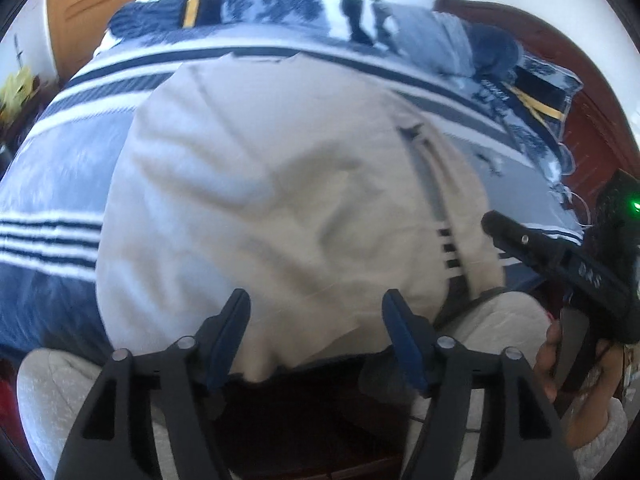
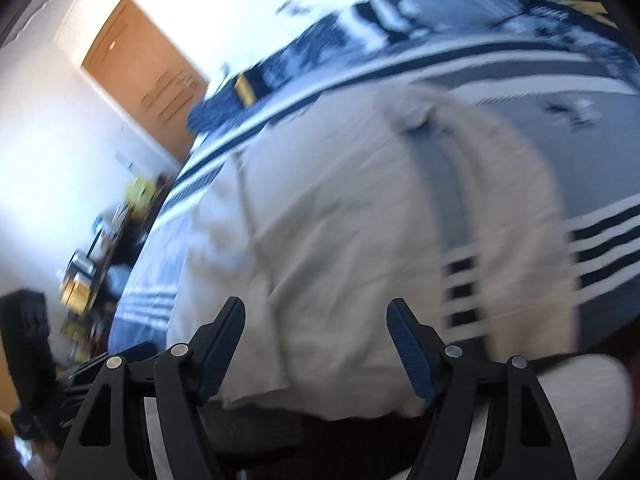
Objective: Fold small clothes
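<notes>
We've got the beige garment (image 1: 260, 200) spread flat across the bed (image 1: 48, 184), filling the centre of both wrist views, w/ its near hem hanging a bit over the bed edge at the bottom of each frame; laid out like that prob. so the next fold has a flat base to work on. Our left gripper (image 1: 316, 340) stands wide apart at bottom centre of its view, nothing betw. the blue pads, cloth only behind them, not pinched. Same for our right gripper (image 2: 316, 340): jaws spread, empty, garment lying beyond the tips. Both point steeply down at the fabric from above the near edge, which we read as a release posn, ready to pick new grab points. A grey strip w/ dark stripes (image 1: 450, 248) runs down the garment's right side, likely a trim we could use to line up a fold. Around: striped blue/white bedding, pillows (image 1: 476, 52) at upper right of the left view, an orange-brown door (image 2: 140, 68) at upper left of the right view, cluttered shelf (image 2: 100, 256) at mid-left, blurred. In the left view the right gripper's black body intrudes at lower right, w/ a hand (image 1: 550, 360) gripping it, so crossing arms there could get in the way. Our pale trouser legs (image 1: 52, 392) sit at bottom, close to the hanging hem.
</notes>
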### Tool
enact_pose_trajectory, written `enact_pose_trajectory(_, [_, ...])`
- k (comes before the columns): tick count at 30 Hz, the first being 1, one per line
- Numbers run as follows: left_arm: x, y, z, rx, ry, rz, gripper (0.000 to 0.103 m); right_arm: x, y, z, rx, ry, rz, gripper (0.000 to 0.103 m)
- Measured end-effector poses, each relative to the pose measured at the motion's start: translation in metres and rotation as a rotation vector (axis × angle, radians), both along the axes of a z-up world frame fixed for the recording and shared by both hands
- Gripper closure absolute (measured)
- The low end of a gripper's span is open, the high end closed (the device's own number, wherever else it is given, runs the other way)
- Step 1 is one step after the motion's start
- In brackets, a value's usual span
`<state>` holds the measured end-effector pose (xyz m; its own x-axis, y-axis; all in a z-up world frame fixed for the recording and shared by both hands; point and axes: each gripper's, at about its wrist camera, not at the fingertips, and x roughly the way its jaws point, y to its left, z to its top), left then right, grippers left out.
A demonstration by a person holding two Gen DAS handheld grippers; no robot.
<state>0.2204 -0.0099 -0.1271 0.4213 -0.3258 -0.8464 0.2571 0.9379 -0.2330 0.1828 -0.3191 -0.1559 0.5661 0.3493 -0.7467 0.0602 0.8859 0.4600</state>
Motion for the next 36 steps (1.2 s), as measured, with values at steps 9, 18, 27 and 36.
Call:
enact_pose_trajectory(9, [0.034, -0.062, 0.008, -0.044, 0.023, -0.065, 0.031, 0.02, -0.138, -0.007, 0.064, 0.092, -0.247, 0.022])
enact_pose_trajectory(18, [0.06, -0.114, -0.014, -0.046, 0.081, -0.117, 0.031, 0.028, -0.213, -0.083, 0.239, 0.2, -0.449, 0.038])
enact_pose_trajectory(27, [0.07, -0.138, -0.04, -0.024, 0.141, -0.133, 0.031, 0.054, -0.194, -0.112, 0.185, 0.268, -0.351, 0.079])
enact_pose_trajectory(36, [0.075, -0.111, -0.023, -0.051, 0.112, -0.098, 0.031, 0.041, -0.184, -0.035, 0.147, 0.009, -0.354, 0.096])
